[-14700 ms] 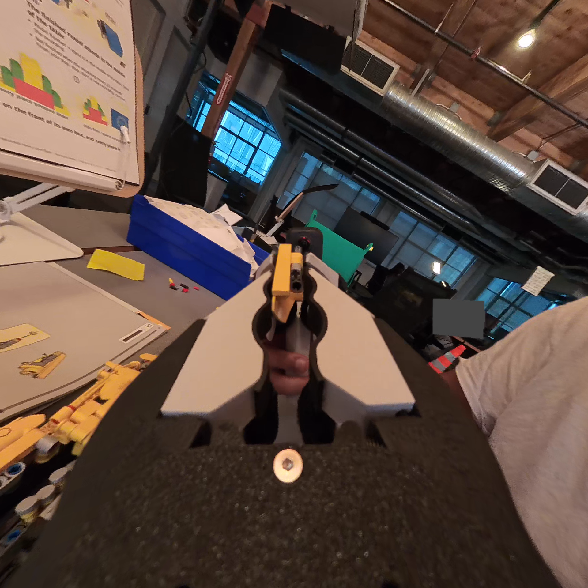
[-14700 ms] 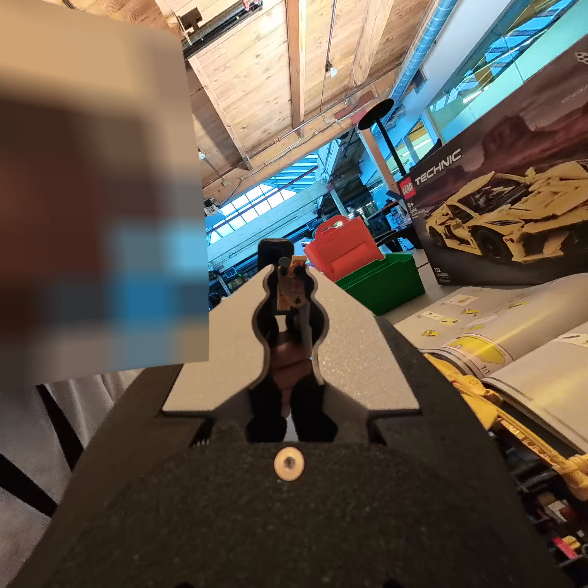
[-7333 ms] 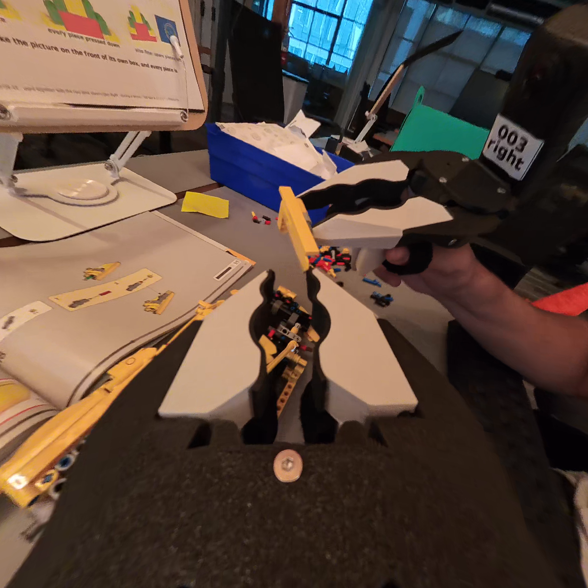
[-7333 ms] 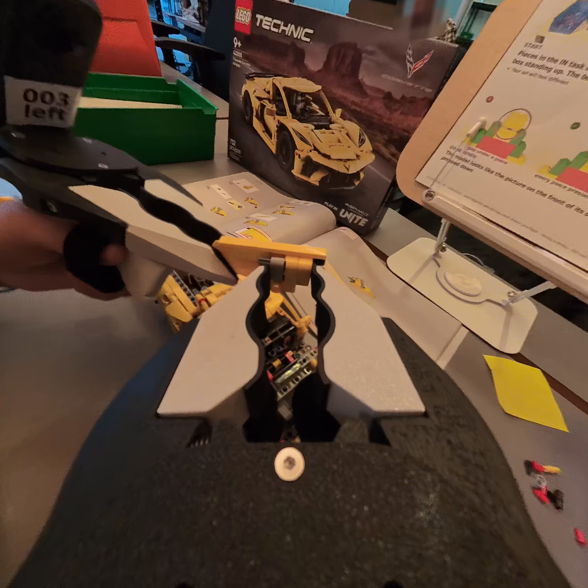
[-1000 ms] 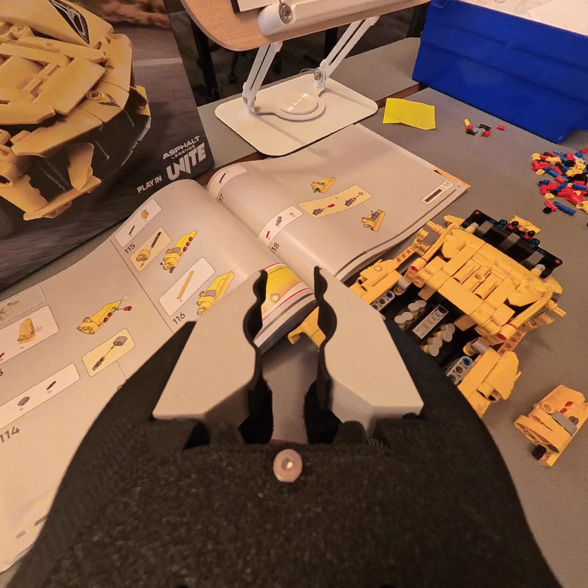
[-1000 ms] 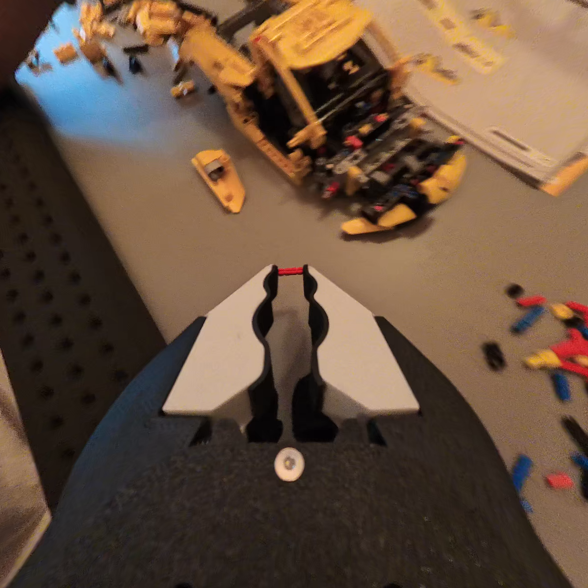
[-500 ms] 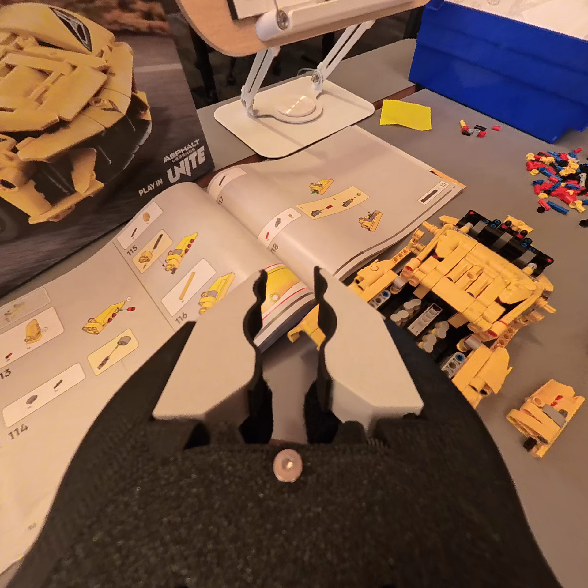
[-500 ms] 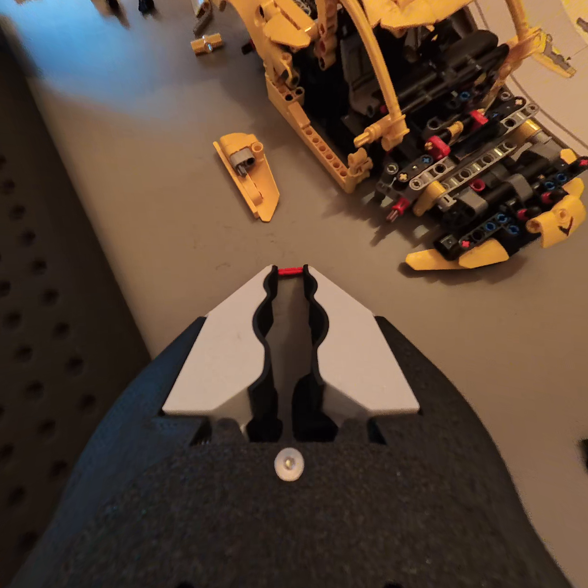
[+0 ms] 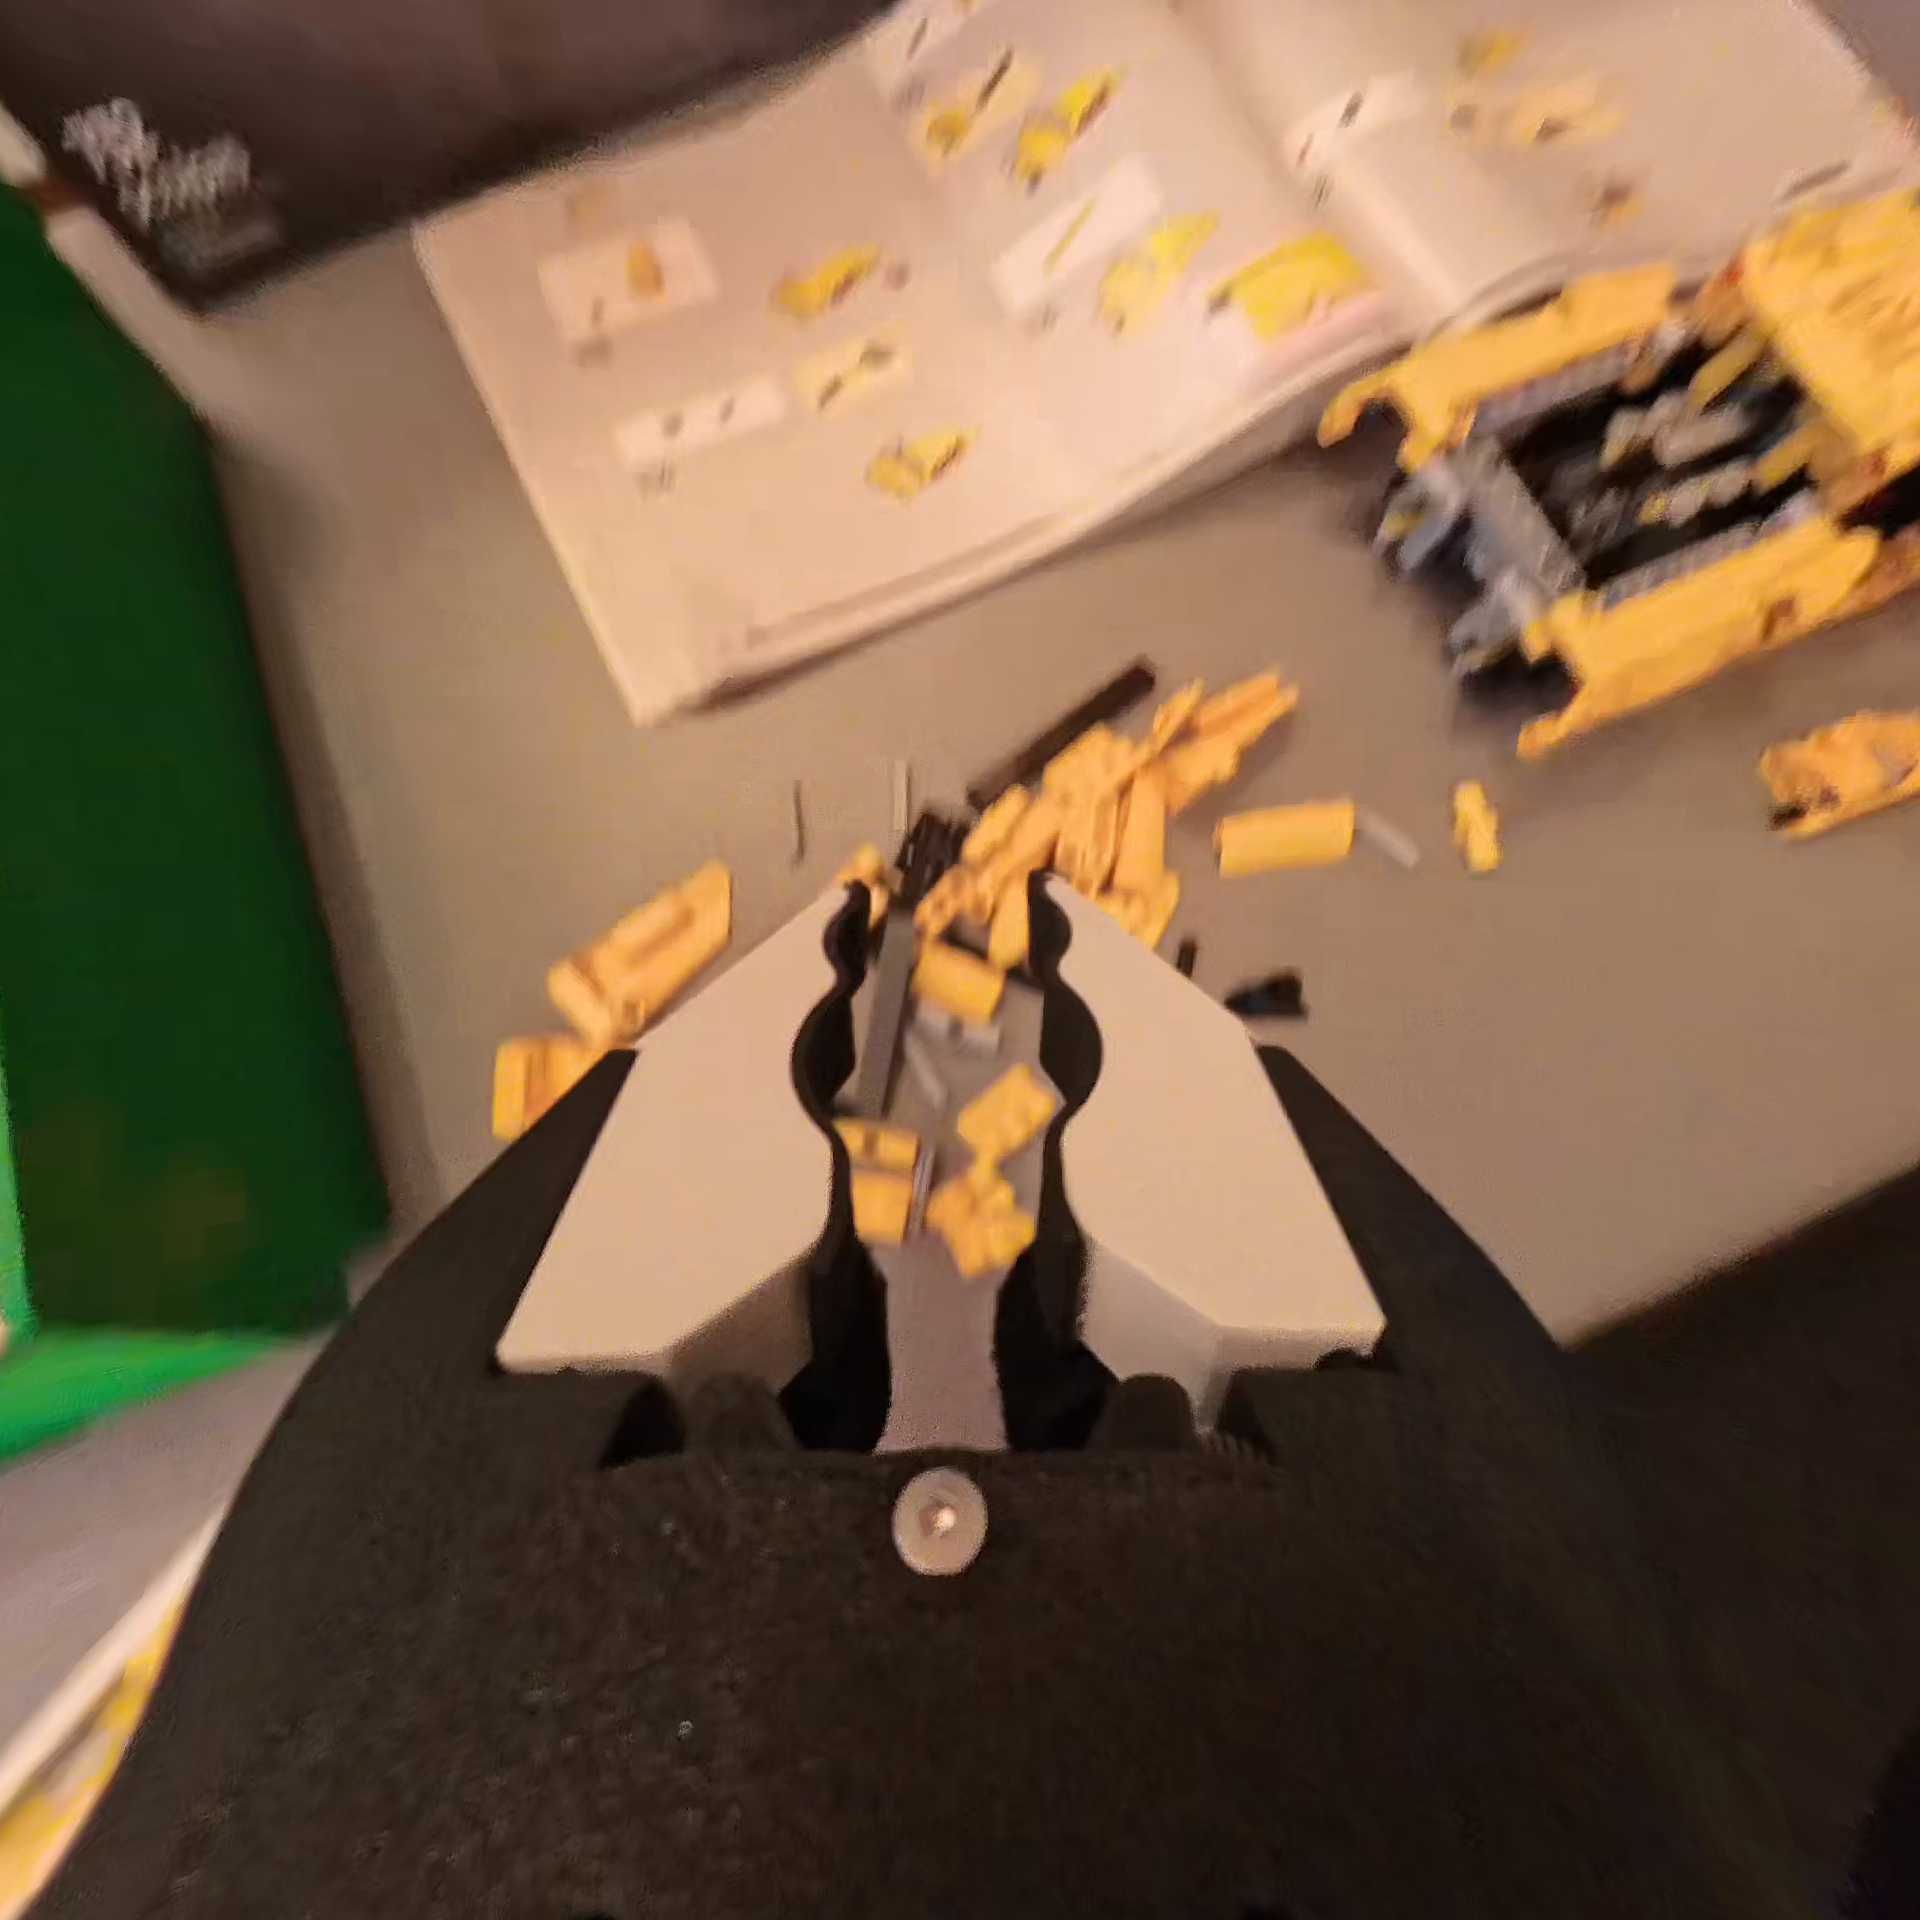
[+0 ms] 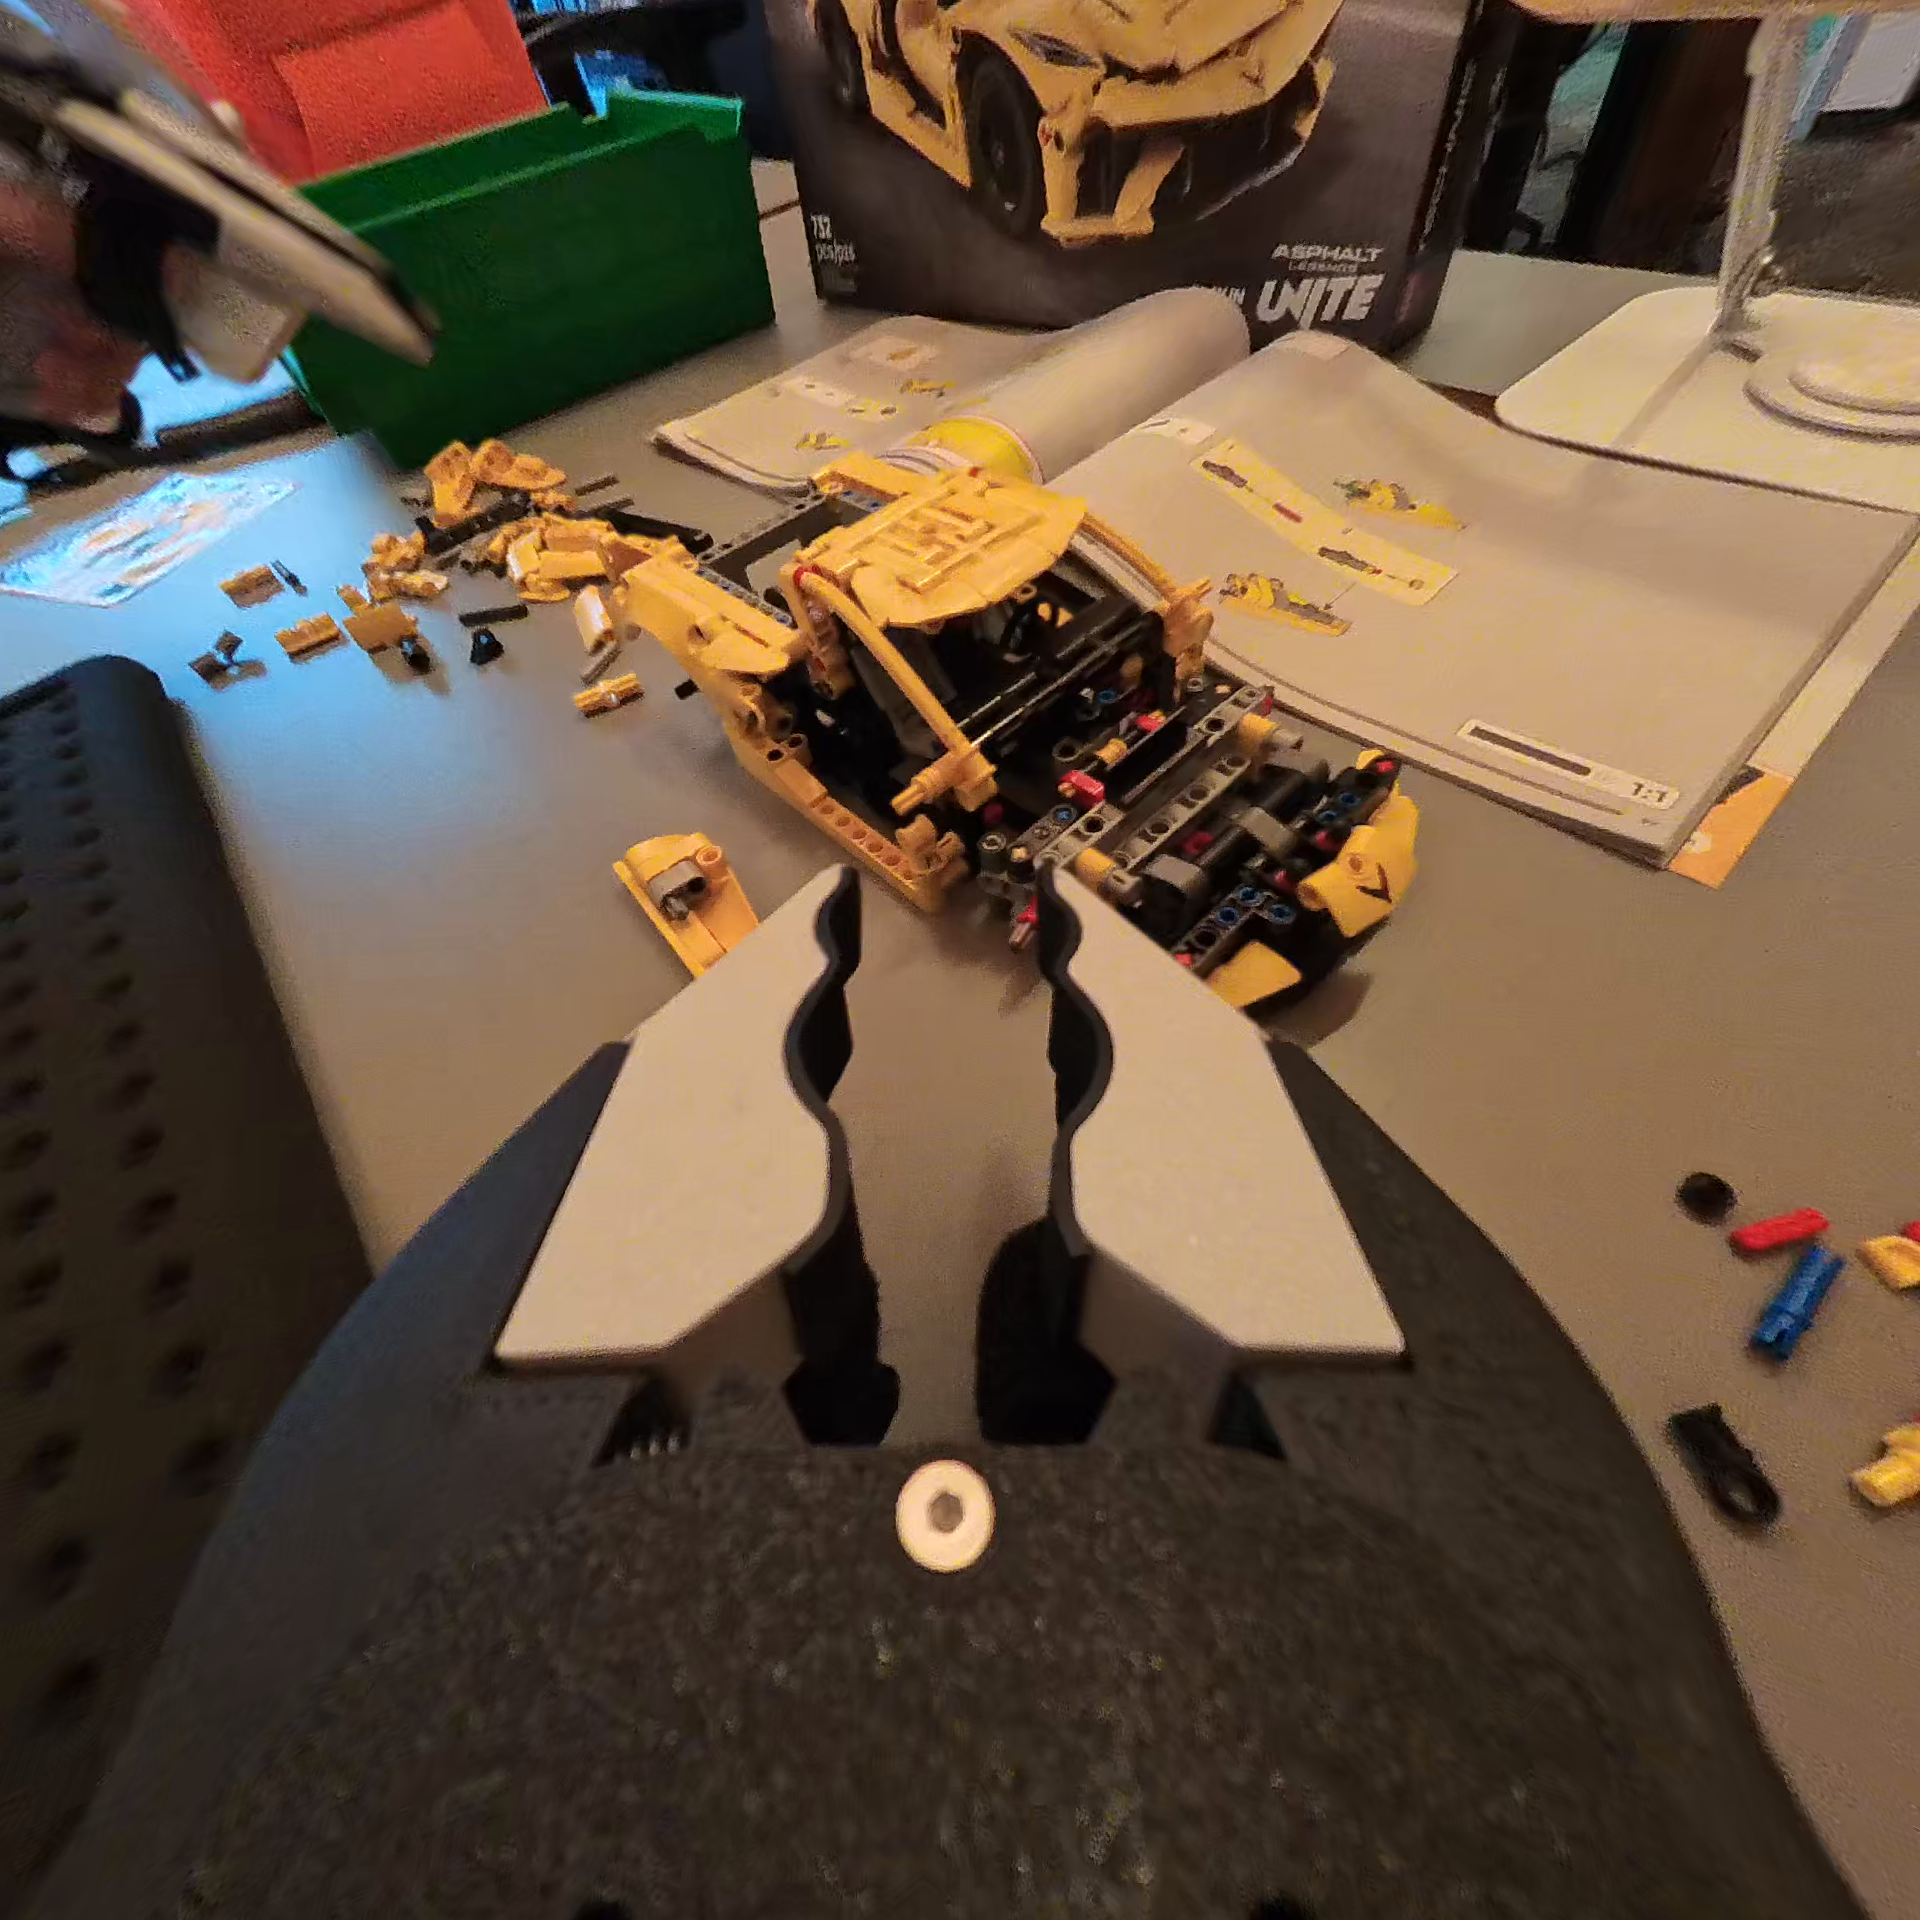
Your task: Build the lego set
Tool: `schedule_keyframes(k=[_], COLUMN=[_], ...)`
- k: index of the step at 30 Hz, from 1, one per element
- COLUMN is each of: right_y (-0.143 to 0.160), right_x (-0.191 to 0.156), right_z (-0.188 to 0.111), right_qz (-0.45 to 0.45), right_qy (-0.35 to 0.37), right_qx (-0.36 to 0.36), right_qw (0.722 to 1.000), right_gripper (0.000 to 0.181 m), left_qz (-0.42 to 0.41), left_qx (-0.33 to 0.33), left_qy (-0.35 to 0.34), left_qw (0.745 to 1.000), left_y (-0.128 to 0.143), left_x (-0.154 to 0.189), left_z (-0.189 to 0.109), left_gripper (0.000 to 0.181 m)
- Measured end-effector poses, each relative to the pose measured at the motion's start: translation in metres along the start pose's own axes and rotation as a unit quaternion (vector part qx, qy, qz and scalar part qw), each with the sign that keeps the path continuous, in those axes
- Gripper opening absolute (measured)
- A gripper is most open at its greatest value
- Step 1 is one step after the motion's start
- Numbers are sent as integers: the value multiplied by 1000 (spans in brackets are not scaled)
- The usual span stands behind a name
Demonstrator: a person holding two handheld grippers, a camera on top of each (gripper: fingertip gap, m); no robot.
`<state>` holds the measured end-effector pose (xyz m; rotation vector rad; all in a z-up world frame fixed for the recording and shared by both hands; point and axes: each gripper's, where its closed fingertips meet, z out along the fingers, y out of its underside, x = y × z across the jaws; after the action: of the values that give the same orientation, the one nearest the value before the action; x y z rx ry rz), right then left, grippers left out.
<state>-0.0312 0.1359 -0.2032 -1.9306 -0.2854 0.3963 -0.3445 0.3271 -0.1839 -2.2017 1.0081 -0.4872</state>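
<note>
The half-built yellow and black Lego car [image 10: 987, 665] lies on the grey table, just beyond my right gripper [image 10: 945, 894], which is open and empty. A small yellow panel piece [image 10: 686, 894] lies left of its left finger. My left gripper [image 9: 945, 894] is open and empty, hovering over a pile of loose yellow pieces [image 9: 1091, 821]; that view is blurred. The car [image 9: 1662, 468] shows at its upper right. The left gripper [image 10: 239, 239] also shows at the top left of the right wrist view, above the pile [image 10: 499, 551].
An open instruction booklet [image 10: 1455, 582] lies behind the car, with the set's box [image 10: 1122, 156] and a green bin [image 10: 540, 260] farther back. Loose red, blue and black pins [image 10: 1787, 1278] lie at the right. A black perforated mat [image 10: 104, 1039] is at the left. My right fingertips sit around 40 cm from my left ones. The left gripper is farther from the car [image 9: 1662, 468], some 25 cm, than the right, some 15 cm.
My left gripper has swung left from the booklet to the pile of yellow pieces. My right gripper has opened; the red pin is no longer between its tips, and it has pulled back and levelled out.
</note>
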Motion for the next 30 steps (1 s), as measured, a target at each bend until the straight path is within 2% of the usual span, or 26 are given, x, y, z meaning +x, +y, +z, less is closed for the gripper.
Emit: schedule_keyframes(k=[4, 10, 13, 16, 18, 21, 24, 30], right_y=[2, 12, 11, 11, 11, 10, 8, 8], right_x=[1, -4, -4, -2, 0, 1, 4, 7], right_z=[0, 6, 6, 7, 7, 6, 3, 3], right_qz=[28, -12, -24, -13, -6, 2, 14, 45], right_qy=[-17, -10, -5, -7, -8, -9, -7, -21], right_qx=[-2, -35, -30, -32, -32, -27, -18, -16], right_qw=[999, 999, 999, 999, 999, 1000, 1000, 999], right_gripper=[32, 28, 24, 24, 24, 24, 24, 23], left_qz=[8, 27, 40, 46, 55, 40, 33, 109], left_qx=[-26, -73, -51, 10, 30, -6, -9, -14], left_qy=[-5, -60, -49, -4, -7, -2, 33, -18], left_qw=[1000, 995, 997, 999, 998, 999, 999, 994], left_y=[59, 110, 108, 80, 64, 63, 61, 68], left_x=[5, 0, 7, 24, 20, 11, 18, -2], left_z=[-23, -31, -30, -20, -8, 14, 26, 30], left_gripper=[30, 30, 30, 30, 30, 30, 30, 30])
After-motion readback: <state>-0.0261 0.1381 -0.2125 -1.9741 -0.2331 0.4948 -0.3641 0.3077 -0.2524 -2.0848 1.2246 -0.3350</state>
